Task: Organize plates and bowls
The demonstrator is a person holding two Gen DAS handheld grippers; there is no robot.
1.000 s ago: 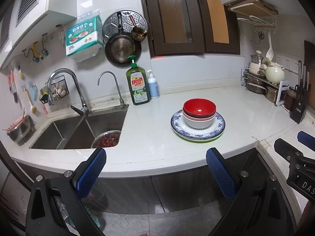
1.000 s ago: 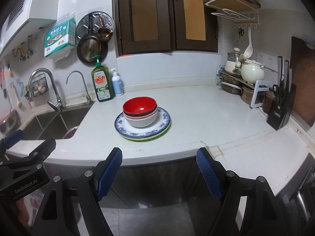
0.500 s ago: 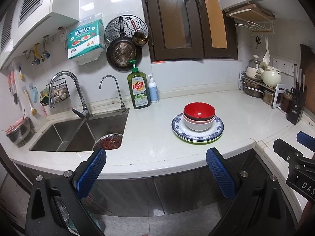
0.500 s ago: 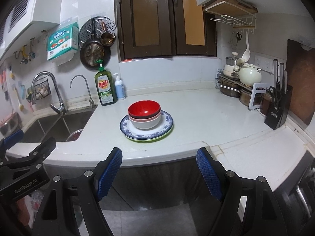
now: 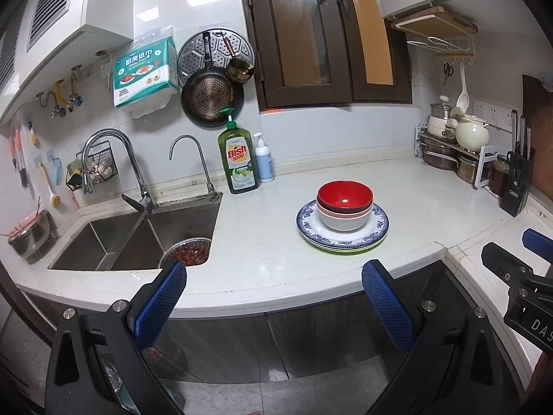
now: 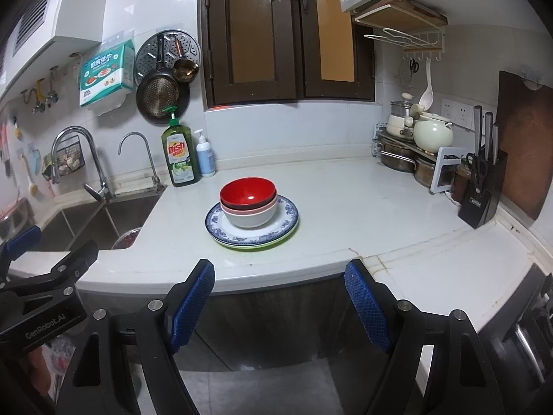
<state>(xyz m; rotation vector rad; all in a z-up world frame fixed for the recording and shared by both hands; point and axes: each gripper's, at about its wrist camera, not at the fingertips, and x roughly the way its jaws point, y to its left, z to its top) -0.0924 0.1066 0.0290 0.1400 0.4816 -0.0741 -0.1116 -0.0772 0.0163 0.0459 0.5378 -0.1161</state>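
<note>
Worktop [image 5: 432, 207] of white stone right of the sink [image 5: 138, 238] carries upright nested bowls [image 5: 345, 204] on stacked plates [image 5: 342, 238], perhaps three, while both grippers' fingers [image 5: 159, 302] [image 6: 368, 306] hover spread, empty.

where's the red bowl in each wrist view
Left wrist: red bowl right of centre, topping the bowl stack on the blue-rimmed plate.
Right wrist: red bowl left of centre, same stack and plate.
Shared landmark: green dish soap bottle, behind it to the left.

Bowls [image 5: 345, 204] on plates [image 5: 376, 231], sink [image 5: 138, 238] left
</note>
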